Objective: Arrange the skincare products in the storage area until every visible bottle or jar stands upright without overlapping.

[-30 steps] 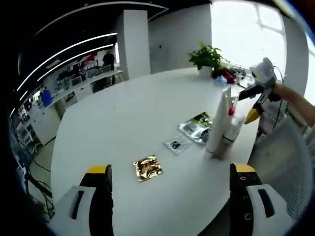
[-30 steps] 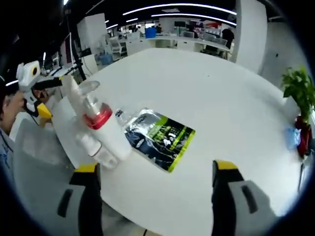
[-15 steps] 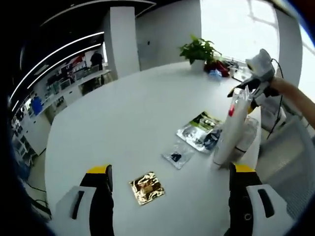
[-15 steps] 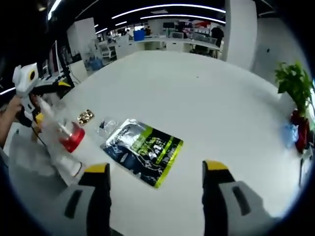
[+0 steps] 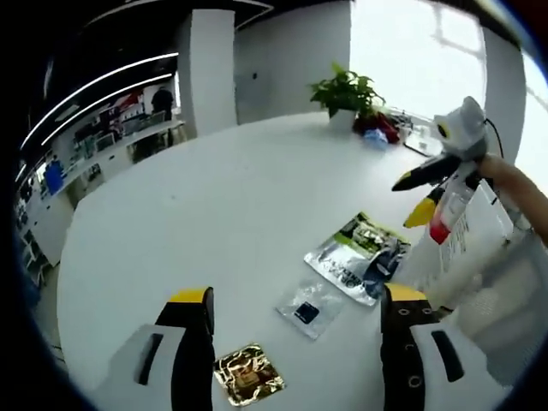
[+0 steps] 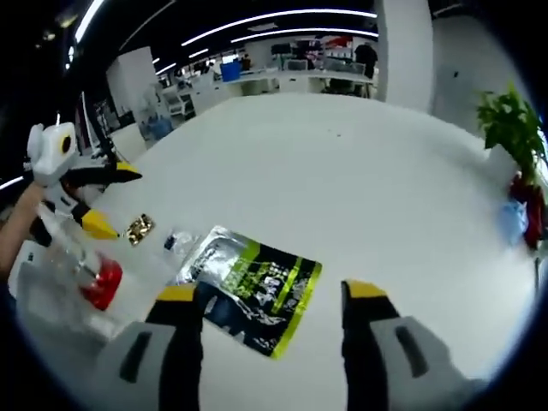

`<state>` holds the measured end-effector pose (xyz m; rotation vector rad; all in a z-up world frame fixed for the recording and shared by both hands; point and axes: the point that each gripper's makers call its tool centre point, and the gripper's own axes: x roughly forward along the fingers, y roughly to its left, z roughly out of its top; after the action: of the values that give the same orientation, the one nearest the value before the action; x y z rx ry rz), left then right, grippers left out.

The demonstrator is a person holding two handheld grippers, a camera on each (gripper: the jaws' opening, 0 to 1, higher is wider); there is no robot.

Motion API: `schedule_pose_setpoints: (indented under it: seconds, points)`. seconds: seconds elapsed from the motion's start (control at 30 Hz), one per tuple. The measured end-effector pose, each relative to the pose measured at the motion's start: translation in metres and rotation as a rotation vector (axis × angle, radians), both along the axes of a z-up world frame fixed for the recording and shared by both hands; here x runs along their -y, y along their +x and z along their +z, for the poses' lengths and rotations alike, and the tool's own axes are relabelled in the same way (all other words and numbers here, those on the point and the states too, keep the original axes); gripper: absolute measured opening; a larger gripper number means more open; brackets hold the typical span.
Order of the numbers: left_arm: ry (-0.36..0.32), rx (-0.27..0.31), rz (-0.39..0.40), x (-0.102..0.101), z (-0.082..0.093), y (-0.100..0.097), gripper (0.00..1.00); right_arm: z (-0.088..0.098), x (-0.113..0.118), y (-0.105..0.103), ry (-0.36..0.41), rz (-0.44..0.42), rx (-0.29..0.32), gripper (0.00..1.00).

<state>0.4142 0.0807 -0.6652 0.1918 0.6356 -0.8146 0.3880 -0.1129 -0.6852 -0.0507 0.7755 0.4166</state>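
Your left gripper (image 5: 295, 321) hangs with jaws spread and empty over the worktop (image 5: 188, 214); your right gripper (image 6: 270, 312) is likewise wide and empty above the green-and-silver pouch (image 6: 248, 287). The red-capped bottle (image 6: 94, 282) and a white tube (image 5: 458, 257) sit at the worktop's near edge, just beside you; a careless nudge there could send them off. I count one pouch, one small clear sachet (image 5: 308, 308), one gold sachet (image 5: 248, 377), one bottle, one tube.

Round white table (image 5: 214, 197). Potted green plant (image 5: 346, 88) at far edge, red and blue items (image 5: 373, 130) beside it. White pillar (image 5: 205, 73) behind; office desks (image 6: 282, 75) beyond.
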Motion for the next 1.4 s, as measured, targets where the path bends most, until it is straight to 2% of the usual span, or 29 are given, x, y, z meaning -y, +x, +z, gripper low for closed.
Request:
schedule_pose_setpoints:
  seconds: [0.17, 0.3, 0.4, 0.53, 0.67, 0.83, 0.97, 1.03, 1.1, 1.2, 1.3, 1.4]
  points:
    - [-0.033, -0.042, -0.017, 0.013, -0.008, 0.0, 0.5, -0.009, 0.0, -0.003, 0.021, -0.015, -0.025, 0.64]
    - [-0.028, -0.077, -0.056, 0.028, -0.02, -0.002, 0.47, -0.019, 0.003, -0.004, 0.042, -0.02, -0.043, 0.57]
    - [-0.046, -0.119, -0.074, 0.039, -0.027, -0.005, 0.39, -0.023, 0.002, -0.005, 0.088, -0.031, -0.062, 0.54]
    - [-0.041, -0.151, -0.095, 0.05, -0.039, -0.006, 0.39, -0.032, 0.005, -0.006, 0.098, -0.047, -0.09, 0.51]
    - [-0.049, -0.181, -0.095, 0.055, -0.046, -0.007, 0.33, -0.04, 0.003, -0.011, 0.106, -0.044, -0.131, 0.48]
    - [-0.07, -0.222, -0.116, 0.066, -0.053, -0.01, 0.28, -0.045, 0.005, -0.012, 0.1, -0.046, -0.153, 0.48]
    - [-0.066, -0.223, -0.156, 0.073, -0.056, -0.014, 0.28, -0.049, 0.006, -0.014, 0.1, -0.046, -0.17, 0.47]
    - [-0.064, -0.212, -0.164, 0.076, -0.056, -0.013, 0.33, -0.047, 0.003, -0.013, 0.136, -0.05, -0.167, 0.47]
    - [-0.056, -0.208, -0.174, 0.077, -0.056, -0.012, 0.34, -0.047, 0.002, -0.012, 0.158, -0.052, -0.169, 0.46]
    - [-0.008, -0.159, -0.246, 0.081, -0.057, -0.01, 0.32, -0.048, 0.003, -0.012, 0.15, -0.053, -0.169, 0.45]
    - [0.068, -0.141, -0.305, 0.082, -0.061, -0.01, 0.35, -0.05, 0.005, -0.012, 0.151, -0.057, -0.173, 0.45]
    - [0.111, -0.11, -0.364, 0.089, -0.061, -0.009, 0.35, -0.052, 0.005, -0.014, 0.156, -0.055, -0.182, 0.44]
